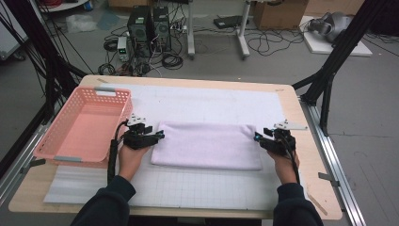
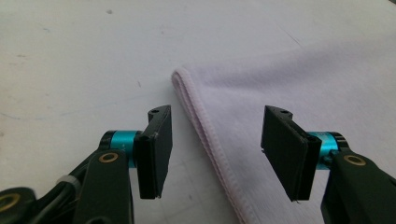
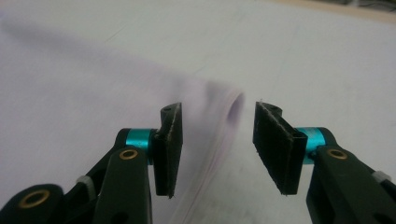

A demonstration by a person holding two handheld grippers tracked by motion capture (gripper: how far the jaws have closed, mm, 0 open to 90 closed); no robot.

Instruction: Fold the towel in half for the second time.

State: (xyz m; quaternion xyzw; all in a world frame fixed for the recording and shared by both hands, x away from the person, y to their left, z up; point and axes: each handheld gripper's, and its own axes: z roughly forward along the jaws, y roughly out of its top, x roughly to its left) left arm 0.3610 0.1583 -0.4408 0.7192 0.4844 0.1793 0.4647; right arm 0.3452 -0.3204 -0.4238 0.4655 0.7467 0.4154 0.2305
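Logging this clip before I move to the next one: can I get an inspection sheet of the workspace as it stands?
Surface: wooden table under a white gridded mat.
Job's things: folded pale lilac towel lying flat mid-mat, folded edges at both ends.
Clutter: empty pink basket at the left of the table.
Grippers: left gripper open, astride the towel's left end; right gripper open, astride its right end; neither's pads press on the cloth.
Cables: a black cable trails from the left gripper.
Surroundings: computer towers, floor cables, cardboard boxes, black frame struts.
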